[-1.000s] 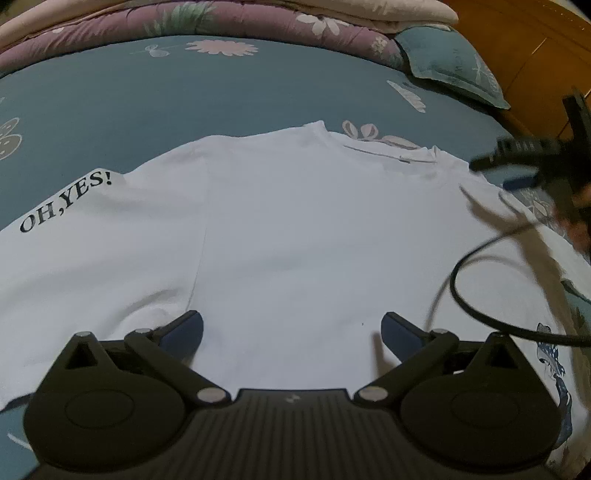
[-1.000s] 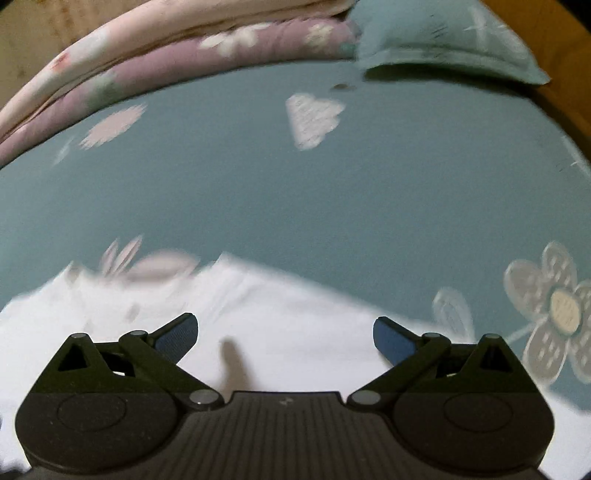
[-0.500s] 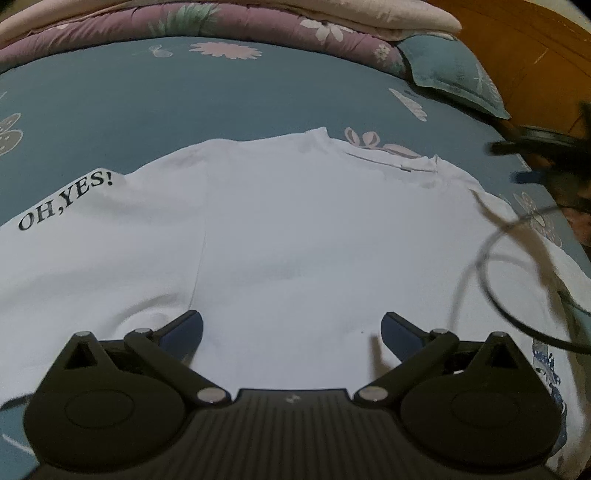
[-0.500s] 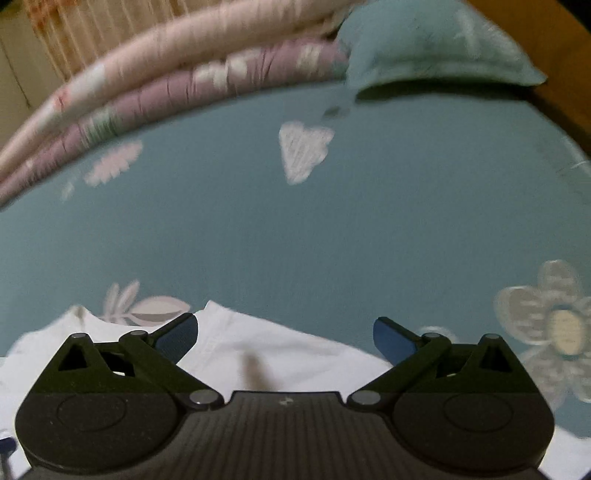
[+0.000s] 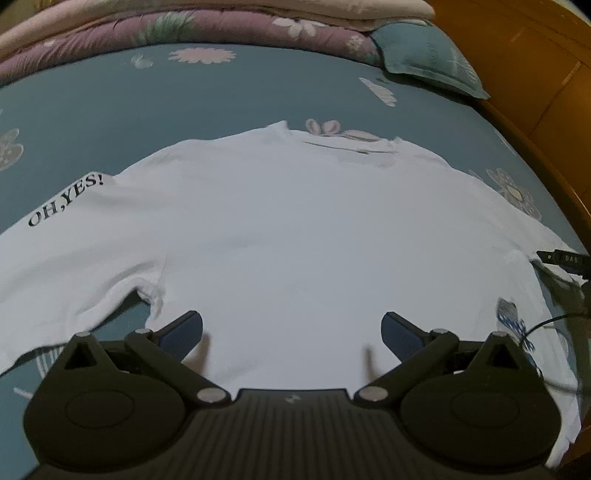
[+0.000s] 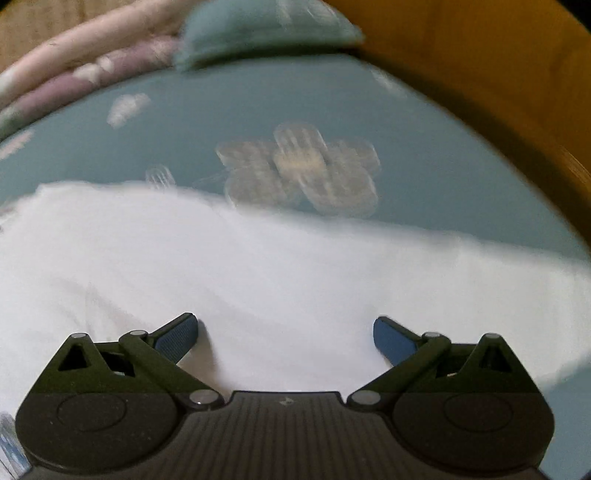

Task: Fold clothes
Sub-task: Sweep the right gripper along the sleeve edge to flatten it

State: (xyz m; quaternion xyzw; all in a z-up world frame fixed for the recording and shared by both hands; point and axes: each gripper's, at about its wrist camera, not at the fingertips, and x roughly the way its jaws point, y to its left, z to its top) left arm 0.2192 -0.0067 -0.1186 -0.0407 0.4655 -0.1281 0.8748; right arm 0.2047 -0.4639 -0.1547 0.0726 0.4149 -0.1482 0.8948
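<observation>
We see a teal flowered bedsheet (image 5: 110,110), folded quilts (image 5: 221,22) at its far edge, a teal pillow (image 5: 424,55) beside them, and a wooden frame (image 5: 535,74)

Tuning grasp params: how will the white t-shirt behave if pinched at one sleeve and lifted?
The white t-shirt is probably floppy: it lies flat, with soft wrinkles at the left sleeve. Lifted by one point it would likely drape and bunch. It is probably light, and may drag across the bedsheet.
</observation>
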